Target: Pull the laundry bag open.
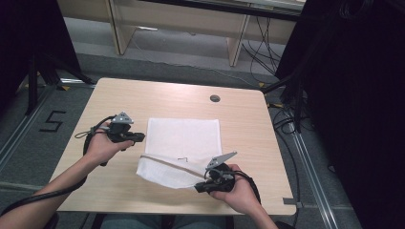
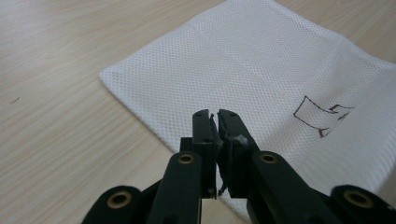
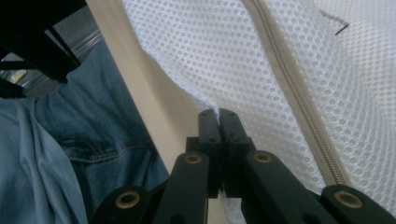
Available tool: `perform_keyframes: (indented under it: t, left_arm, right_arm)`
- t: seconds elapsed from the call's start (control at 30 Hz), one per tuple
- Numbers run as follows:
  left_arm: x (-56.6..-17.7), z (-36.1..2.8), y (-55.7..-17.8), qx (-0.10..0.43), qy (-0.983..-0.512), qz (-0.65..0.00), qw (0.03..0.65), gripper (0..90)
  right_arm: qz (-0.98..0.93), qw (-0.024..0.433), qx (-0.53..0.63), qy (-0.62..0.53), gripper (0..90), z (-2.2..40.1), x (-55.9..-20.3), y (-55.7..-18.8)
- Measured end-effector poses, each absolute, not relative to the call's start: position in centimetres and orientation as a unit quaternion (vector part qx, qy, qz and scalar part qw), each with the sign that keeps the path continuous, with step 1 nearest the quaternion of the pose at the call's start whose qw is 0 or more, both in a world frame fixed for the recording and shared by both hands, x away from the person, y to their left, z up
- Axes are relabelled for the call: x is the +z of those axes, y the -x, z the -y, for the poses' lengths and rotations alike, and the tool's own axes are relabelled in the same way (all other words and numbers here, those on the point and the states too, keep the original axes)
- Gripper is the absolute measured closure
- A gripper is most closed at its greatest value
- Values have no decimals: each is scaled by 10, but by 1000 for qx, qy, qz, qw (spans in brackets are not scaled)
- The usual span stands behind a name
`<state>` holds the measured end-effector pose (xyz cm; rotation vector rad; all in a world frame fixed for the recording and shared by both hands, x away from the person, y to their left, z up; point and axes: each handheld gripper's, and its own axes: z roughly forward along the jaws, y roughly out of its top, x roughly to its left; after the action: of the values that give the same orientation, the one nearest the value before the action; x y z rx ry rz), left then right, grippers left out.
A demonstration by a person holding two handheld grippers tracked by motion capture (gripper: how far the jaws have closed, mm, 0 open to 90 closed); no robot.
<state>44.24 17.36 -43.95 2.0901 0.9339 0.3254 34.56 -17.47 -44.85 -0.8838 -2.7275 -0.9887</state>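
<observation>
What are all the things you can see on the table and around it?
mesh bag: one, white, middle of the table, near corner lifted
zipper: one, beige, along the bag's folded-over part
drawn mark: one, dark, on the bag
table: one, light wood, centre of the high view
cable hole: one, grey, far side of the tabletop
number 5: one, black, on the floor at the left
left gripper: one, black, nearly shut, above the bag's left edge, holding nothing
right gripper: one, black, shut on the bag's near corner
jeans: blue, the person's, below the table edge
</observation>
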Motion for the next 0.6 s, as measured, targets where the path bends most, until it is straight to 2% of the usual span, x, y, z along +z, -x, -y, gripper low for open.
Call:
perform_keyframes:
  t: [0.5, 0.6]
  left_arm:
    - [-458, -151, -439, 111, -850, -342, 384, 805]
    - [-462, -148, -437, 108, -857, -333, 378, 798]
  right_arm:
    - [904, 74, -303, 292, 897, 159, -463, -342]
    - [910, 67, -304, 273, 896, 156, -465, -345]
